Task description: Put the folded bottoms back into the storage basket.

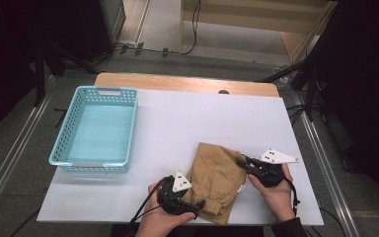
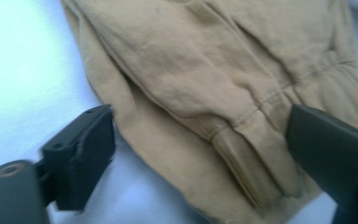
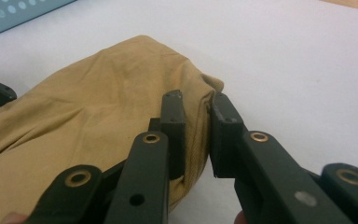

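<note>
A folded tan garment lies on the white table near its front edge. My right gripper is at the garment's right edge, and in the right gripper view the jaws pinch a fold of the cloth between them. My left gripper sits at the garment's front left corner. Seen from the left gripper view, its jaws stand wide apart with the garment's hemmed cuff lying between them, the cloth flat on the table.
A light blue plastic basket stands at the table's left, and a corner of the basket shows in the right gripper view. A strip of bare wood runs along the table's far edge. Dark stands and cables surround the table.
</note>
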Demonstrator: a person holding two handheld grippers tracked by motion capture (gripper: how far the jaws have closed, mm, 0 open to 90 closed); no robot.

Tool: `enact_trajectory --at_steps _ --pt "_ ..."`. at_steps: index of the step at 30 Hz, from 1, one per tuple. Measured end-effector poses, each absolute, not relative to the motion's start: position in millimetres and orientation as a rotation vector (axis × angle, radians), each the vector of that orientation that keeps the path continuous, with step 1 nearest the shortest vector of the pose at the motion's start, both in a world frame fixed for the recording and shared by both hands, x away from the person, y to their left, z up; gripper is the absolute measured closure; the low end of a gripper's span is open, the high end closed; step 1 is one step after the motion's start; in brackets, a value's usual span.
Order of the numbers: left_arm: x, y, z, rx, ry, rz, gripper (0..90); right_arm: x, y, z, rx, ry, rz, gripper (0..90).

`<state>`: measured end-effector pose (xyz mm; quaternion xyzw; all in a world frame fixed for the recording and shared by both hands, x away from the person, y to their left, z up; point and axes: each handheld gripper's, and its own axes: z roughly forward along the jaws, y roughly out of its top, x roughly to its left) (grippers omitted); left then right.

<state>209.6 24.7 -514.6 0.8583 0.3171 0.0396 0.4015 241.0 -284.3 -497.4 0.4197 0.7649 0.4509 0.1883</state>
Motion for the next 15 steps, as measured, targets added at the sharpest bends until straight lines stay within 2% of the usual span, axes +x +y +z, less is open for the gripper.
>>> enact_trajectory --at_steps 11,14,15 --pt "208.6 19.5 -514.1 2.192 0.775 0.106 18.1 238.5 -286.1 -498.5 1.184 2.146 1.267 76.7" --pt "208.1 22.3 -513.2 2.178 0.781 0.121 17.3 237.9 -287.1 -498.6 1.176 2.147 1.260 76.6" --pt "208.4 24.1 -512.8 2.162 0.795 0.127 12.7 237.7 -287.5 -498.7 1.176 2.147 1.258 76.7"
